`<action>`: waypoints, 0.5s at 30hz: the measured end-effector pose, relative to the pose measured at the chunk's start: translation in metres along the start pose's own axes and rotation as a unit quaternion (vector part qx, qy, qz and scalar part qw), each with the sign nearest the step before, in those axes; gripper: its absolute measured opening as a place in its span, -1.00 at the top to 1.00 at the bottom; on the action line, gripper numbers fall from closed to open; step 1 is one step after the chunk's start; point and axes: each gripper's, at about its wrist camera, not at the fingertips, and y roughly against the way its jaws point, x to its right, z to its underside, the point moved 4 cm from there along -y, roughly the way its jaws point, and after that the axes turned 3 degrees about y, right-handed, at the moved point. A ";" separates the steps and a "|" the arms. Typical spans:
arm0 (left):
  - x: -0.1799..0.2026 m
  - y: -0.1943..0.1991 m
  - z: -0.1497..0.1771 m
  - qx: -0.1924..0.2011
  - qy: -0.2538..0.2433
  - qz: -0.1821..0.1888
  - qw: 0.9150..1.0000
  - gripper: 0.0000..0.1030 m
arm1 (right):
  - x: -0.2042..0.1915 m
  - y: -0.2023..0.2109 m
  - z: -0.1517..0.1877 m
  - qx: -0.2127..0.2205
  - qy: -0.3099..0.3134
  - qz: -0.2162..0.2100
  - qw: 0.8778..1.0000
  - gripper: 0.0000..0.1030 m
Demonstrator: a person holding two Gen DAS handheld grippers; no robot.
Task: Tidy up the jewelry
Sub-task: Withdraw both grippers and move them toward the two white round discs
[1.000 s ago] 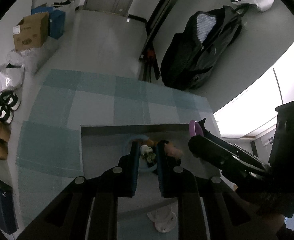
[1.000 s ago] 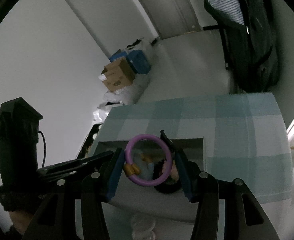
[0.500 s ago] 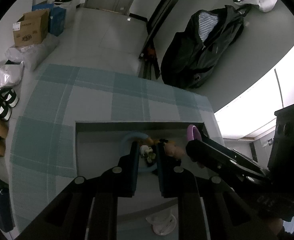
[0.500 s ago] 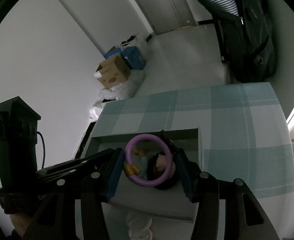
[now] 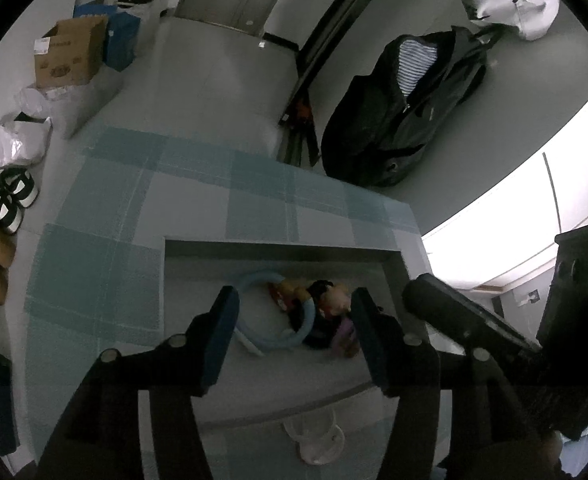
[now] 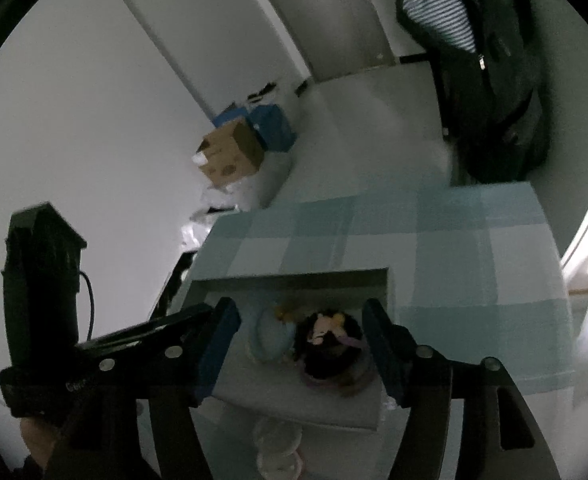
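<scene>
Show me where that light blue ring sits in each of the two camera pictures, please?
Left wrist view: the light blue ring lies in the grey tray, low centre, between the open fingers, left of the dark doll charm.
Right wrist view: the light blue ring is low centre-left in the tray, partly blurred, left of the same charm.
Shared landmark: the cardboard box on the floor.

The table (image 5: 198, 200) is wearing a pale blue and teal check. In the grey tray (image 5: 278, 248) on it, a light blue ring (image 5: 278, 340) is lying beside a purple one (image 5: 343, 334). Beyond the table, a black jacket (image 5: 397, 120) is showing blue-and-white stripes.
</scene>
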 end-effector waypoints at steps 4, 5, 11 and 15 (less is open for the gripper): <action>0.005 0.006 0.002 0.006 -0.012 -0.001 1.000 -0.04 | 0.004 0.009 0.000 0.014 -0.008 0.002 1.000 -0.40; 0.006 0.007 0.002 0.006 -0.016 0.000 1.000 -0.04 | 0.005 0.011 0.001 0.016 -0.008 0.003 1.000 -0.42; 0.013 0.017 0.011 0.013 -0.033 0.003 0.999 -0.18 | 0.000 0.022 0.006 0.030 0.011 0.010 0.999 -0.52; 0.011 0.028 0.020 0.024 -0.033 0.010 0.999 -0.19 | -0.003 0.032 0.010 0.042 0.023 0.012 0.999 -0.64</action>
